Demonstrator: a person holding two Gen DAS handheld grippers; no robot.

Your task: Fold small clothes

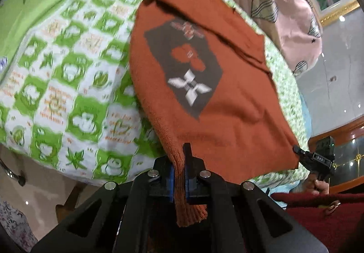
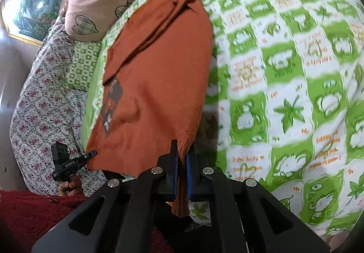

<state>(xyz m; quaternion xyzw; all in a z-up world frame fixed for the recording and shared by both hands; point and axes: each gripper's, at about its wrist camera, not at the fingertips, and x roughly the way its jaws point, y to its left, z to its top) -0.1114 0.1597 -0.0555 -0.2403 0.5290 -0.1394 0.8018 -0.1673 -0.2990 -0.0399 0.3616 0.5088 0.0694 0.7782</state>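
Pinching orange shirt (image 1: 227, 116) hem corners, left claw (image 1: 179, 175), right claw (image 2: 181, 175)

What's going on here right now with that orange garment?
A person is holding the orange shirt by its hem, one corner in each claw. The left claw and the right claw are both shut on the fabric. The rest of the shirt lies print-up on the green patterned bedspread, not yet folded.

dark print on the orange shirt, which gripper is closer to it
Left. The left gripper clamps the hem corner on the side of the dark print; the right gripper holds the opposite corner of the orange shirt, farther off.
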